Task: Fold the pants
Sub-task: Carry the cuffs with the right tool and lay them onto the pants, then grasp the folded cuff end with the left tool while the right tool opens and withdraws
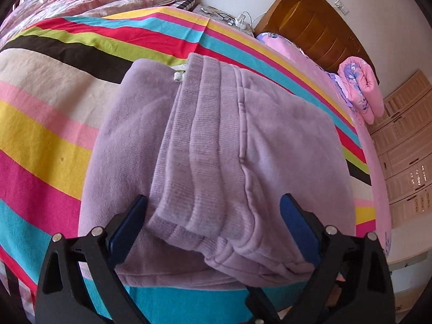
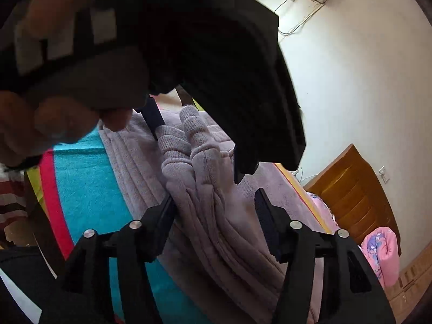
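Both tongs (image 1: 213,210) (image 2: 214,202) gape over folded lilac pants (image 1: 216,148) on striped bedspread (image 1: 54,140).

big blurry hand (image 2: 54,118) and the left hand-held gripper (image 2: 205,145) block most of the right wrist view, far end of the folded pants (image 2: 216,216) hidden behind them, bits on the nightstand (image 1: 216,13) too tiny to tell, pink quilt (image 1: 361,89) partly cut off
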Tool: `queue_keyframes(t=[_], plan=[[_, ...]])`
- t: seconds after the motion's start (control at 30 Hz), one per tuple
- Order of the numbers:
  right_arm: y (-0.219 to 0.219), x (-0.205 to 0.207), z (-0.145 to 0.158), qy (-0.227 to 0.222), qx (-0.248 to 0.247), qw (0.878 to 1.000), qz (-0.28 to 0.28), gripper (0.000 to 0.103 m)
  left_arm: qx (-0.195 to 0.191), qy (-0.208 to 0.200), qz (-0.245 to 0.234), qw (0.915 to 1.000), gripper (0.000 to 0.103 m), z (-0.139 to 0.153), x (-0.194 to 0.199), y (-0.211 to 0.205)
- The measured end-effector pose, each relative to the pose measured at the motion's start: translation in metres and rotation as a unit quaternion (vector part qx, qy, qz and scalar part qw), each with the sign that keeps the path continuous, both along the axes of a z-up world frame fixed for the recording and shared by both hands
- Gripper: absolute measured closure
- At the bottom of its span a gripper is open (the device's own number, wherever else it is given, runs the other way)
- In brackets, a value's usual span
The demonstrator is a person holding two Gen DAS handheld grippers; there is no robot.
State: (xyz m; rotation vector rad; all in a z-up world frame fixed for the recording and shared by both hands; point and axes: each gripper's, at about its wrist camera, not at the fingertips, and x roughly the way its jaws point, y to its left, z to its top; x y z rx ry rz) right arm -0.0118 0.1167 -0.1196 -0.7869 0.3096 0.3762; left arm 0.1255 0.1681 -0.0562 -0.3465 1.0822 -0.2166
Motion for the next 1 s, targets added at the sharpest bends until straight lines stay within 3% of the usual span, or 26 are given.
queue_keyframes(t=[0.1,0.27,0.33,0.47,0.53,0.67,1.0], plan=[[-0.033,-0.02,0.015,-0.004,0.034,0.999,0.0,0.039,0.025,-0.014,0.018,0.9994,0.005,-0.001,-0.001,-0.006],[-0.083,-0.021,0.042,0.017,0.11,0.992,-0.055,0.036,0.01,-0.034,0.033,0.9988,0.005,-0.002,-0.009,-0.002],[-0.087,-0.014,0.041,0.024,0.107,0.991,-0.07,0.036,-0.006,-0.034,0.029,0.999,0.005,-0.001,-0.008,0.001],[-0.056,-0.005,0.034,0.04,0.089,0.995,-0.032,0.038,-0.117,-0.036,0.039,0.9917,0.004,0.004,-0.012,0.038],[-0.031,-0.001,0.026,0.041,0.061,0.997,-0.002,0.049,-0.156,-0.04,0.052,0.9855,0.003,0.006,-0.017,0.059],[0.005,0.01,0.015,0.048,0.022,0.998,0.03,0.065,-0.139,-0.046,0.064,0.9871,0.002,0.008,-0.026,0.078],[0.031,0.008,0.005,0.08,0.013,0.996,0.044,0.064,-0.142,-0.049,0.045,0.9876,0.002,0.004,-0.029,0.067]])
